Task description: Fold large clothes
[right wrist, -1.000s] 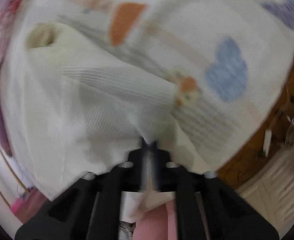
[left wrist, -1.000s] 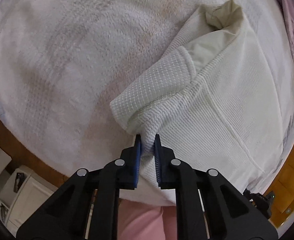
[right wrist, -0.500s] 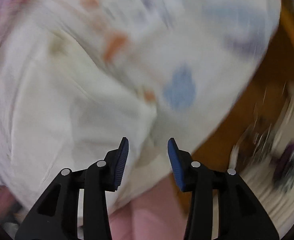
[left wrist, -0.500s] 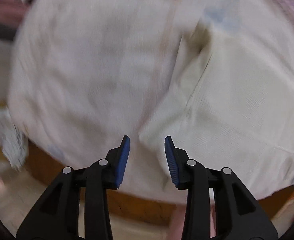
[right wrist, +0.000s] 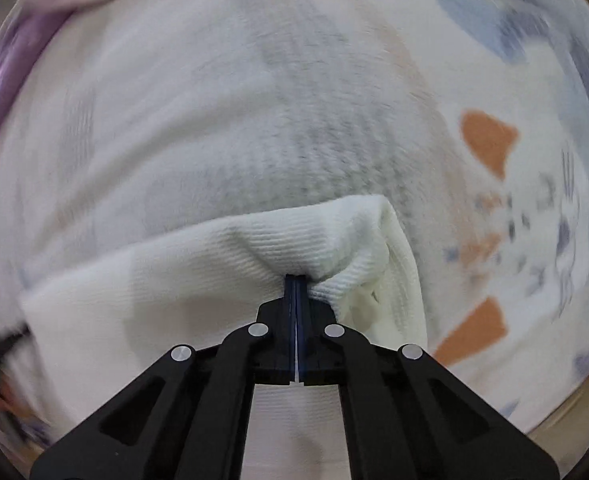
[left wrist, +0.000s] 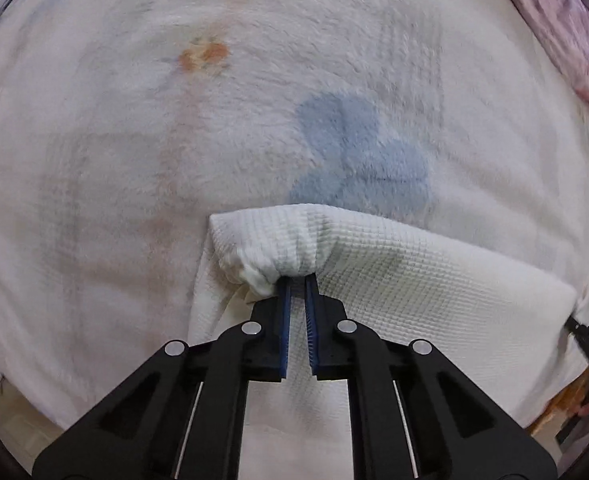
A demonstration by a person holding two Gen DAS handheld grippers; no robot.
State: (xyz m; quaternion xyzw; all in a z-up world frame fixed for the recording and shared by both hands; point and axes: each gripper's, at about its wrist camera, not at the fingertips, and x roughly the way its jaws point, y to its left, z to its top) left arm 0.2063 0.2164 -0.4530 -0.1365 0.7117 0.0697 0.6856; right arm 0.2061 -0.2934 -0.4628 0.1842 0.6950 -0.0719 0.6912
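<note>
Item: white waffle-knit garment (left wrist: 414, 280), lying on a fleecy patterned blanket (left wrist: 254, 120) and stretching between both grippers.
Left gripper (left wrist: 298, 280): pinching a bunched corner of the garment between blue pads.
Right gripper (right wrist: 295, 280): clamping the opposite bunched corner, jaws pressed nearly together.
Pink fabric (left wrist: 566, 32): lying at the blanket's far edge.

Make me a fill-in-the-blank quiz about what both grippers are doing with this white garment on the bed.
1. The left gripper is shut on the white waffle-knit ____.
2. The right gripper pinches the same white waffle-knit garment, its fingers ____.
3. The garment lies over a fluffy white blanket printed with a ____ flower shape.

Missing words: garment; shut; blue
</note>
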